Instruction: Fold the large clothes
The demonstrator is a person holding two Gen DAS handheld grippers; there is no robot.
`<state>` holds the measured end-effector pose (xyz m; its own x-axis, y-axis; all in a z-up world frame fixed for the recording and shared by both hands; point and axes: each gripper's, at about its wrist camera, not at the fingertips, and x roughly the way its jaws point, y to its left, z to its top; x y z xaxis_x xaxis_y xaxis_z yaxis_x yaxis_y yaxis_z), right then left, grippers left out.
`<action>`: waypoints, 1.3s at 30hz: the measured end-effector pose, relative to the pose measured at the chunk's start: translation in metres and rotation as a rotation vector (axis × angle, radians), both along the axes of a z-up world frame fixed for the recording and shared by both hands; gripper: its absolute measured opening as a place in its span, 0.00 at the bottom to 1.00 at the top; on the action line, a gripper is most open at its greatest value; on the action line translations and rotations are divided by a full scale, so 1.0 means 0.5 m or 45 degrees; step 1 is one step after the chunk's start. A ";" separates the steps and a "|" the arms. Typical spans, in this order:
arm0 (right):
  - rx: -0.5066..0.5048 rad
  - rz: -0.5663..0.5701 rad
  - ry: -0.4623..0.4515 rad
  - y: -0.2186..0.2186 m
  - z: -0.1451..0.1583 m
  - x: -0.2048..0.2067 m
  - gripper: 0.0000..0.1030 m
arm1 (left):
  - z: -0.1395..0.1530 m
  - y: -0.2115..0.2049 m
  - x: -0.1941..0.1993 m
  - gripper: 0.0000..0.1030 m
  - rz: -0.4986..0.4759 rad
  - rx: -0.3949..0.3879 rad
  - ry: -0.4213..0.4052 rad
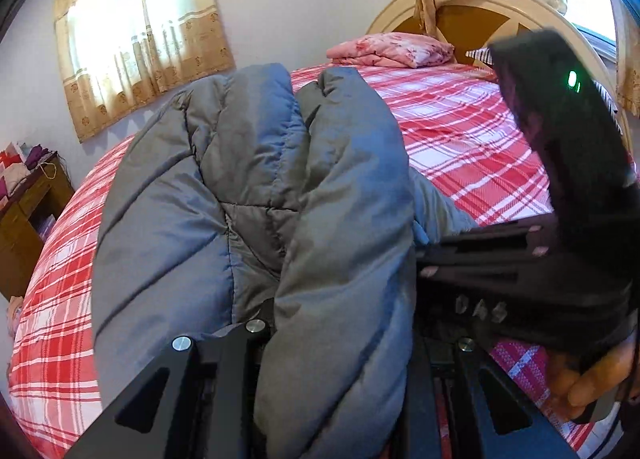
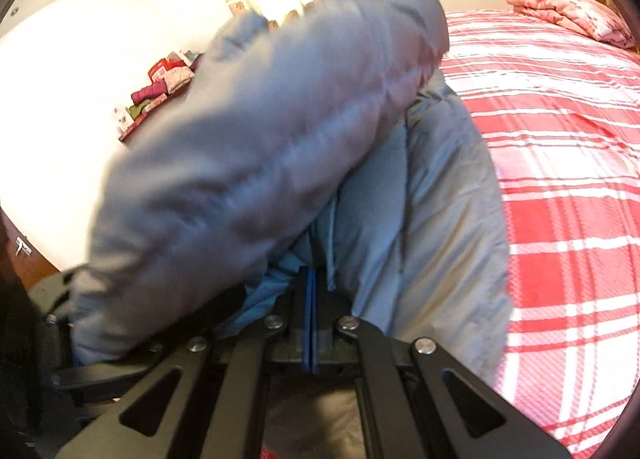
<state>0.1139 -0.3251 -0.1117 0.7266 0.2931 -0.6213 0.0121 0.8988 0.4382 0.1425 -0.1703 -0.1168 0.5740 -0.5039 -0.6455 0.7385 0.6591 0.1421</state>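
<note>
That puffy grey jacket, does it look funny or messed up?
Nothing looks torn or spilled. The grey jacket is bunched in lumpy folds above the red plaid bed, not flat. The right gripper is pinched shut on its fabric; the left gripper's fingertips are buried in it. It looks mid-fold, not damaged.

A red and white checked bedspread point(image 1: 460, 131) covers the bed. A folded pink blanket point(image 1: 390, 49) lies near the arched headboard point(image 1: 472, 19). Beige curtains point(image 1: 136, 43) hang at the window. A wooden cabinet point(image 1: 28, 211) carries a pile of folded clothes point(image 2: 160, 87).
</note>
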 end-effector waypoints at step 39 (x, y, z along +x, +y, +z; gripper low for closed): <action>0.196 0.106 0.155 -0.137 -0.120 0.207 0.08 | -0.089 -0.213 -0.056 0.23 -0.102 0.078 -0.100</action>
<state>0.2173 -0.3933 -0.1716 0.6182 0.4469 -0.6466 0.0021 0.8217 0.5700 0.1145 -0.2768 -0.1611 0.5836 -0.5109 -0.6312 0.7732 0.5870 0.2399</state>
